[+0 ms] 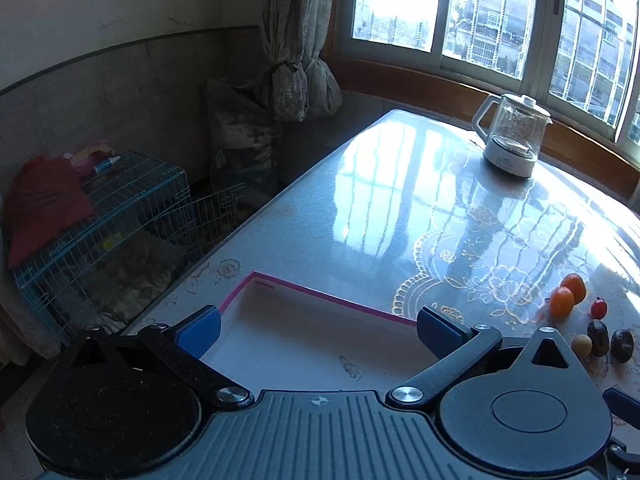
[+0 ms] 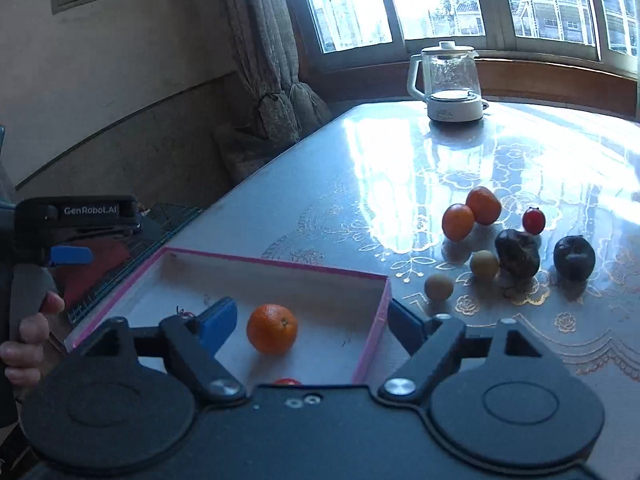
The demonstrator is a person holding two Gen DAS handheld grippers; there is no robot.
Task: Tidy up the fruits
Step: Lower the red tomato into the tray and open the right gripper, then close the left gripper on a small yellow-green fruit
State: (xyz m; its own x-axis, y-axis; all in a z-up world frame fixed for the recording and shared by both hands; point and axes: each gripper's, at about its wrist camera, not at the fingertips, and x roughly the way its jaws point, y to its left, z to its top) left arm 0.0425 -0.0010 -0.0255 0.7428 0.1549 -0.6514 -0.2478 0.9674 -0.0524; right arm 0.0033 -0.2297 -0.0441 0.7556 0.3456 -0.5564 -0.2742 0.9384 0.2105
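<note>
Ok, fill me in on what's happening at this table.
A person is sorting fruit into a pink-edged box with two handheld grippers. Both the right gripper and the left gripper hover over the box with jaws open, holding nothing. One orange already lies in the box. Two more oranges, a small red fruit, two dark fruits and two pale round ones wait on the table.

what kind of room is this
Most likely a lived-in home dining or living room. A table under a glossy lace-pattern cover carries an electric glass kettle and loose fruit, a tied-back curtain hangs beside big windows facing apartment blocks, and a blue wire pet cage sits on the floor.
</note>
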